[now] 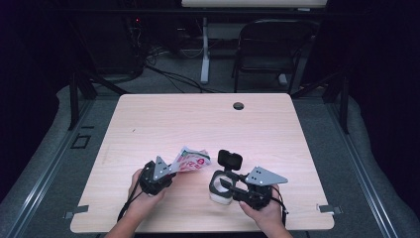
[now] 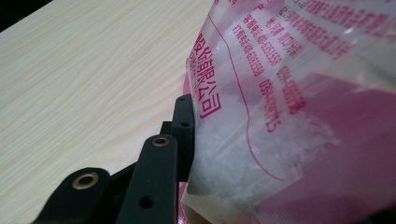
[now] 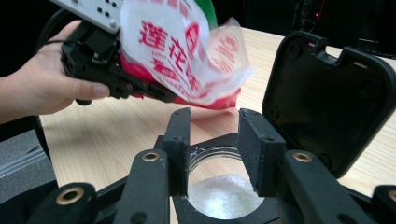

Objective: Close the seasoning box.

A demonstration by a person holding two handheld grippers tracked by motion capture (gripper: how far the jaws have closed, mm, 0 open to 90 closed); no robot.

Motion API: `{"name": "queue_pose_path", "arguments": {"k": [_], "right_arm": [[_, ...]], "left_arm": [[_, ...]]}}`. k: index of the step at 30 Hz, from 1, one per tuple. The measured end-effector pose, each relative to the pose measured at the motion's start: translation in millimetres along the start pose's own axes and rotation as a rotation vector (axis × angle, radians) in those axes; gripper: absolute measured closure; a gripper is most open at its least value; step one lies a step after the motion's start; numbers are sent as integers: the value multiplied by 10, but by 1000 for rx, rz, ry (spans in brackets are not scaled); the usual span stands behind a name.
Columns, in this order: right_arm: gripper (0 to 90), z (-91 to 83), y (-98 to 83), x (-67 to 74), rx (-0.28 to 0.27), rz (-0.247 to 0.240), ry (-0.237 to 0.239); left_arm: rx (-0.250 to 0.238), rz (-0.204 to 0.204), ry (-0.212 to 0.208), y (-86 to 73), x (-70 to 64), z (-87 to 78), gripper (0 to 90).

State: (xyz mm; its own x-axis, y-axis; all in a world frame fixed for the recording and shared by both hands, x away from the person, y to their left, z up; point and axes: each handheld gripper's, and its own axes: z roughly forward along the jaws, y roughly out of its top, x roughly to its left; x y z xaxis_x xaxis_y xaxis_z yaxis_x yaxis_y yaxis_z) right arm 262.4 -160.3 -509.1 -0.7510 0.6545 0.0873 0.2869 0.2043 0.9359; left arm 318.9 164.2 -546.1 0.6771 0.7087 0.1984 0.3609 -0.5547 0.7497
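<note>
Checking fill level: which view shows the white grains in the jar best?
The right gripper view: it looks down into the open jar at the grains. The high view gives the jar small, contents unclear; the left gripper view has the bag.

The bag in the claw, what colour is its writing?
Red-pink writing on the clear bag, best seen in the right gripper view.

A black folding chair [image 1: 270, 49] stands beyond the wooden table [image 1: 163, 119].
</note>
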Motion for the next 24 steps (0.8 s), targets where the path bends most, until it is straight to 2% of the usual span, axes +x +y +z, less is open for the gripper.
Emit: {"name": "queue_pose_path", "arguments": {"k": [5,11,15,20,24], "right_arm": [[647,-12,-4,-12,-6,6,-4],[646,-20,-8,-25,3,7,-8],[646,-16,-13,-28,3,9,-12],[646,-20,-22,-35,-3,18,-14],[645,-21,-25,-49,-4,19,-14]], "left_arm": [[-9,-49,37,-57,178,-121,731],[-3,-99,94,-204,382,-230,731],[1,-139,157,-303,484,-254,731],[24,-170,208,-408,569,-258,731],[51,-198,219,-491,610,-218,731]]}}
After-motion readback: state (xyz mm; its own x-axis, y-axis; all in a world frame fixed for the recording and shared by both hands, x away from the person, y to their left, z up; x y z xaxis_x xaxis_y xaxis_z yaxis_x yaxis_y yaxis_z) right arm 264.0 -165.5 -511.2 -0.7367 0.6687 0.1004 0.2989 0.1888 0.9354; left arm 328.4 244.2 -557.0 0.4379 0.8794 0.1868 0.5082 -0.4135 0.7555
